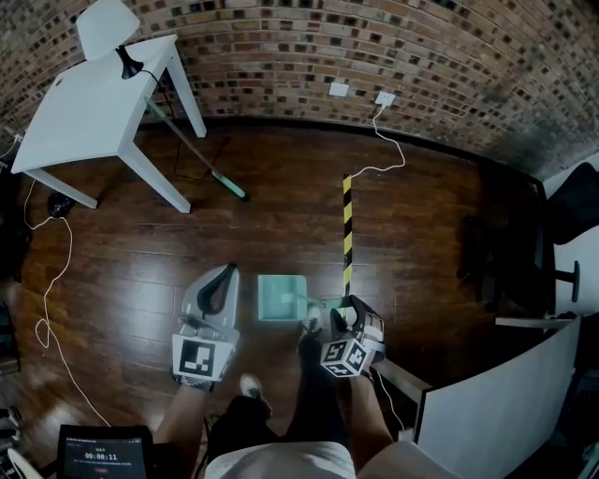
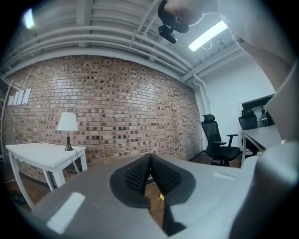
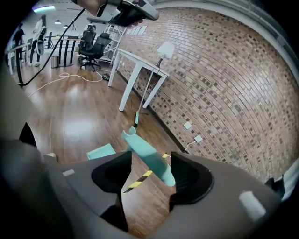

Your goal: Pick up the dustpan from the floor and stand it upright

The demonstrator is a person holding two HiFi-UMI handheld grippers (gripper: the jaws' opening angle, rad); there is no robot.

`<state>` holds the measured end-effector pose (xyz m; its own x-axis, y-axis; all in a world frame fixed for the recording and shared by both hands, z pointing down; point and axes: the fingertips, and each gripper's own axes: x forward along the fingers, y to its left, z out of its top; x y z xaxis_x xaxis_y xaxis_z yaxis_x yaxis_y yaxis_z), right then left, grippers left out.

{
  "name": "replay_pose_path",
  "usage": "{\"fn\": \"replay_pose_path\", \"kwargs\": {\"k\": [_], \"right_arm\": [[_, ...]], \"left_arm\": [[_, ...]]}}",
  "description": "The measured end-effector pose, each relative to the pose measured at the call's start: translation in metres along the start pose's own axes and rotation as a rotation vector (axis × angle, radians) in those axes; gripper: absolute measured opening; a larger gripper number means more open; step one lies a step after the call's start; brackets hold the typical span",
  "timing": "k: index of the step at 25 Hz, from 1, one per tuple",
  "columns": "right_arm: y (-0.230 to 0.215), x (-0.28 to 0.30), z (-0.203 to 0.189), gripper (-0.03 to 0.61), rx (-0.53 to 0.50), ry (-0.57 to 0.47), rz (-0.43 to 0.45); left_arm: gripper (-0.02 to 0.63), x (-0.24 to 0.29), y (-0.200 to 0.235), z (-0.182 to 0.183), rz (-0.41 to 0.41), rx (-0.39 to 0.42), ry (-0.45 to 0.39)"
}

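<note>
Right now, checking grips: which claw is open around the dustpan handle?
The right claw: jaws apart, teal dustpan handle between them. The left claw is shut, empty.

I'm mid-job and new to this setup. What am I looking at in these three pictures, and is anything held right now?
No robot arm here: a person holds a two-jaw gripper in each hand. The head view looks steeply down from a camera on their head; the other two views ride on the grippers and look along their jaws. On the wooden floor are a teal dustpan and a yellow-black tape stripe; a broom is by the white table with its lamp. The left gripper is shut, empty, facing the brick wall. The right gripper is open with the dustpan's handle between its jaws, not clamped, so nothing is held.
</note>
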<state>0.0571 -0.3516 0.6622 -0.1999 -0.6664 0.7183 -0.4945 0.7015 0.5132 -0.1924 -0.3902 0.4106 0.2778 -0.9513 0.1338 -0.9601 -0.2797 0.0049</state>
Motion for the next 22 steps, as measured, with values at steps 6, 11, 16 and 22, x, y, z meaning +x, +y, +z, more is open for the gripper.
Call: {"fn": "replay_pose_path", "kwargs": {"k": [6, 11, 16, 22], "right_arm": [[-0.015, -0.030, 0.016, 0.281, 0.115, -0.046, -0.031], [-0.044, -0.075, 0.043, 0.246, 0.354, -0.134, -0.110], [-0.066, -0.147, 0.092, 0.212, 0.546, -0.266, -0.169], [-0.084, -0.252, 0.148, 0.046, 0.810, -0.420, -0.225]], "left_arm": [[0.002, -0.022, 0.000, 0.014, 0.004, 0.008, -0.035], [0.002, -0.062, -0.007, 0.041, -0.044, 0.038, -0.107], [0.002, -0.121, -0.021, 0.070, -0.117, 0.069, -0.145], [0.002, -0.174, -0.021, 0.098, -0.145, 0.088, -0.143]]}}
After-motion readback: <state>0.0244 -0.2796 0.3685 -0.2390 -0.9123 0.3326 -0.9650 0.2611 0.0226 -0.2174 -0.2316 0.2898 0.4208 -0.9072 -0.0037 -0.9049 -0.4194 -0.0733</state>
